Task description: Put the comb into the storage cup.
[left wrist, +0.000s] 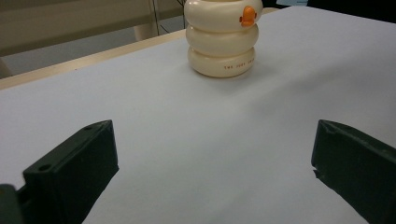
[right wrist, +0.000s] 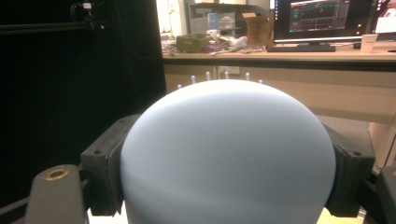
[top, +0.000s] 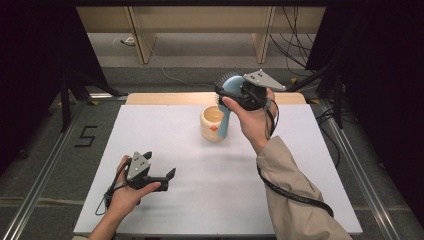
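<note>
My right gripper (top: 226,93) is raised above the far middle of the table, shut on the rounded head of a light blue hairbrush (top: 231,86). The handle hangs down and overlaps the right side of a cream ringed cup (top: 210,121) in the high view; whether they touch I cannot tell. In the right gripper view the brush head (right wrist: 229,154) sits between both jaws, with bristle tips showing behind it. My left gripper (top: 159,166) rests low at the near left, open with nothing in it (left wrist: 215,172). The cup (left wrist: 222,42), which has an orange duck mark, stands ahead of it.
The white table top (top: 200,200) has a wooden strip along its far edge. Black stands and cables flank both sides of the table. Beyond are a wooden bench, a desk and monitors.
</note>
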The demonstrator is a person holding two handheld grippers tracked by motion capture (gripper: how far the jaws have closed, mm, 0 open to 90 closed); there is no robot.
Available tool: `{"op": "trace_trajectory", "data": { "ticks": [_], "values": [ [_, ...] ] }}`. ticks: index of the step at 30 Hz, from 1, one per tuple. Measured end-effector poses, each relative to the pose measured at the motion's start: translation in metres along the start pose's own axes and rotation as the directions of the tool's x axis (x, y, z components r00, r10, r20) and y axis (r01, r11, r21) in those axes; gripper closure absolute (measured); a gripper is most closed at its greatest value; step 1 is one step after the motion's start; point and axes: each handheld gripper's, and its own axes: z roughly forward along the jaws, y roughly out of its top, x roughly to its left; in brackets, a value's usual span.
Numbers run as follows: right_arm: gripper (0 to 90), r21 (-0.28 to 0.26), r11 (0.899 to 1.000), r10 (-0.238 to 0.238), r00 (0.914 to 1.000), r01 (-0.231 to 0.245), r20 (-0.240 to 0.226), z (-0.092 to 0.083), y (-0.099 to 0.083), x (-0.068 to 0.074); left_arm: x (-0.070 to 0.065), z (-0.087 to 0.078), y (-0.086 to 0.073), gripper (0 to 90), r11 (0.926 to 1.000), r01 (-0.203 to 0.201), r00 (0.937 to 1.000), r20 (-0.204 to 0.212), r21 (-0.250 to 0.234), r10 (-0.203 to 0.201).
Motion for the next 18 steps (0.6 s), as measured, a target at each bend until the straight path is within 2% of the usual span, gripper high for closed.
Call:
{"op": "trace_trajectory", "data": {
  "ticks": [18],
  "values": [
    [20.3,-0.01,1.0,-0.003,1.0,0.003,0.007,0.0042,0.0057,0.0001,-0.0005,0.0003,0.0004,0.1,1.0,0.007,1.0,0.007,-0.006,-0.007]
  ]
}}
